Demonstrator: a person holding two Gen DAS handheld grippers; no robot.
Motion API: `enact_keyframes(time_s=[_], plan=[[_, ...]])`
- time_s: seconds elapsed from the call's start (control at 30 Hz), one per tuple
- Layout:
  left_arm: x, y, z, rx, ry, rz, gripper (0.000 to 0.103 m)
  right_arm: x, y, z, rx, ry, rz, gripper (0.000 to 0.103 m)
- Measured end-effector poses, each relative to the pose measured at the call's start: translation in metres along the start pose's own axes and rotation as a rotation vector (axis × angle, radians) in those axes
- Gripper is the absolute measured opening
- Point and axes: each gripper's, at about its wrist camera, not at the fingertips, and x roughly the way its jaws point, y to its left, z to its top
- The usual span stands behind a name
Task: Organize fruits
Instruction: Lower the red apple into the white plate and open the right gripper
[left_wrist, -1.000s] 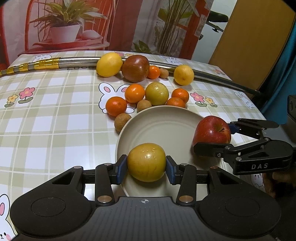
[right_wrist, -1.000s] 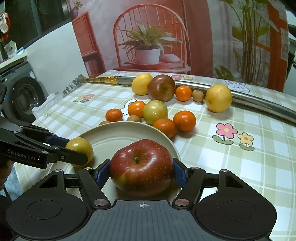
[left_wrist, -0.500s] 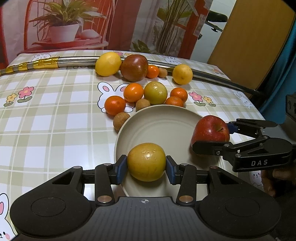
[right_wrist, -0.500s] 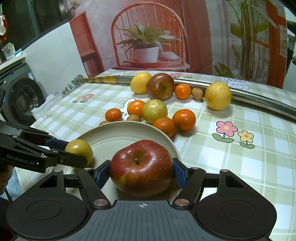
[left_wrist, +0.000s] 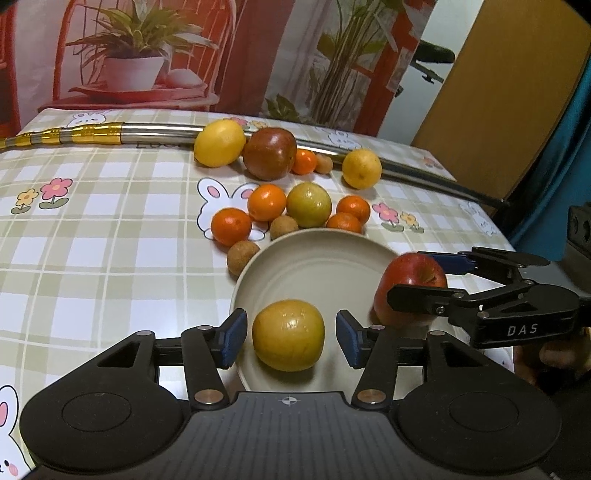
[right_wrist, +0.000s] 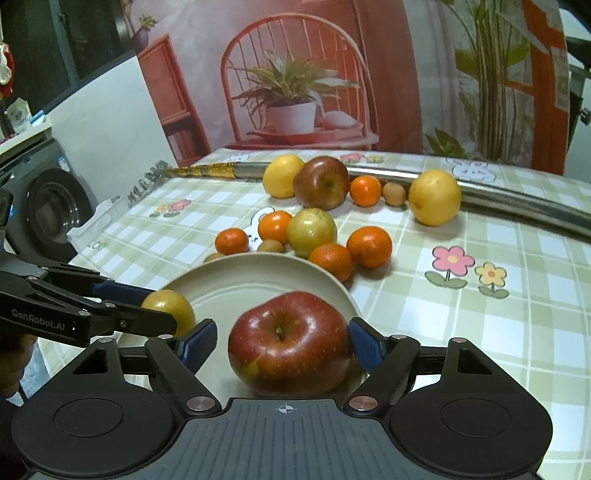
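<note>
A: What's on the plate (left_wrist: 314, 258)?
B: At its left edge a yellow fruit (left_wrist: 289, 334) lies between the left gripper's (left_wrist: 289, 338) parted pads, a gap on each side.
A: And to the right?
B: A red apple (right_wrist: 290, 341) sits on the plate's near right rim. The right gripper's (right_wrist: 282, 341) pads stand just off it, holding nothing.
A: The rest?
B: Oranges (left_wrist: 266, 202) cluster behind the plate.

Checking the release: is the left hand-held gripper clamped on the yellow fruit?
No, the left hand-held gripper is open, pads clear of the yellow fruit.
</note>
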Motion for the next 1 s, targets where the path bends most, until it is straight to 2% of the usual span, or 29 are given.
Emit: enact_keyframes(time_s=[0.1,0.27,0.4,0.53,0.7,1.0], plan=[[-0.003,0.002,0.005,-0.012,-0.007,0.007,0.055,-0.005,0.0,0.006,0.001,-0.024,-0.001,0.075],[-0.003,0.015,0.02,-0.084,0.039,0.023,0.054,-0.017,-0.001,0.019,-0.009,-0.08,-0.012,0.074],[-0.008,0.024,0.029,-0.133,0.017,0.032,0.054,-0.02,-0.009,0.029,0.01,-0.087,-0.026,0.075],[-0.008,0.03,0.036,-0.148,0.028,0.067,0.053,-0.022,-0.018,0.039,0.044,-0.095,-0.075,0.075],[-0.005,0.038,0.044,-0.165,0.069,0.087,0.053,-0.021,-0.028,0.047,0.068,-0.08,-0.179,0.081],[-0.002,0.045,0.058,-0.228,0.105,0.103,0.053,-0.025,-0.034,0.067,0.046,-0.117,-0.229,0.081]])
